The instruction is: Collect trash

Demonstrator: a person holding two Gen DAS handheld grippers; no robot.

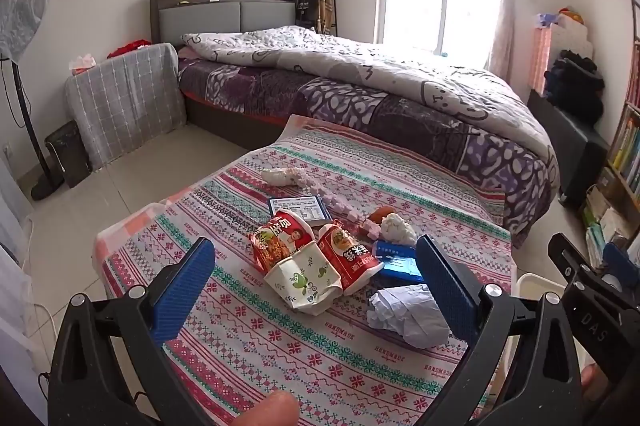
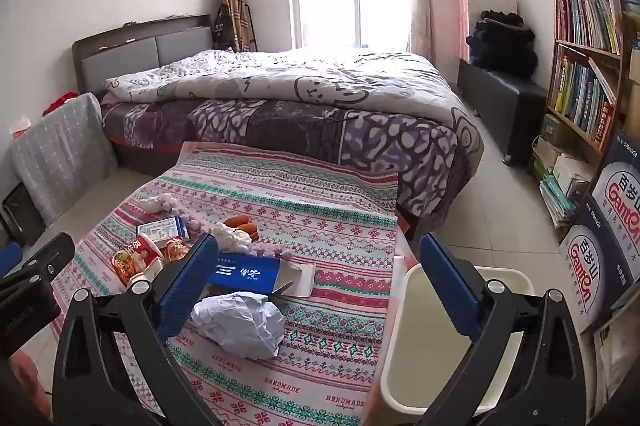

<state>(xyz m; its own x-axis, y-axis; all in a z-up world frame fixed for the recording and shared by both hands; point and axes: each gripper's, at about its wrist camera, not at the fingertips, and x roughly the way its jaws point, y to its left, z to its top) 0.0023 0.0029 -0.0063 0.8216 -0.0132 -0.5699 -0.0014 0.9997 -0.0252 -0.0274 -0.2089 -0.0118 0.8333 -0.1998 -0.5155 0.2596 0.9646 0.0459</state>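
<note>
Left wrist view: the left gripper (image 1: 316,274) hangs above the near end of the table with its blue ribbed fingers (image 1: 186,280) spread wide and nothing between the pads. Framed in that gap lies a crushed white paper cup with green leaf print (image 1: 304,276), lying on its side and touching a red instant-noodle wrapper (image 1: 282,236) on its left and a red crumpled snack cup (image 1: 348,258) on its right. Just inside the right-hand finger sits a ball of crumpled white paper (image 1: 408,314), with a flattened blue carton (image 1: 396,260) beyond it. All of it rests on the striped pink, green and white patterned tablecloth (image 1: 280,354).

From the right wrist view, the right gripper (image 2: 320,278) is equally wide open and empty. The paper ball (image 2: 240,322) lies low between its fingers, close to the left one, the blue carton (image 2: 248,274) just behind. The right finger (image 2: 450,286) hovers over a white plastic waste bin (image 2: 394,346) standing against the table's edge.
</note>
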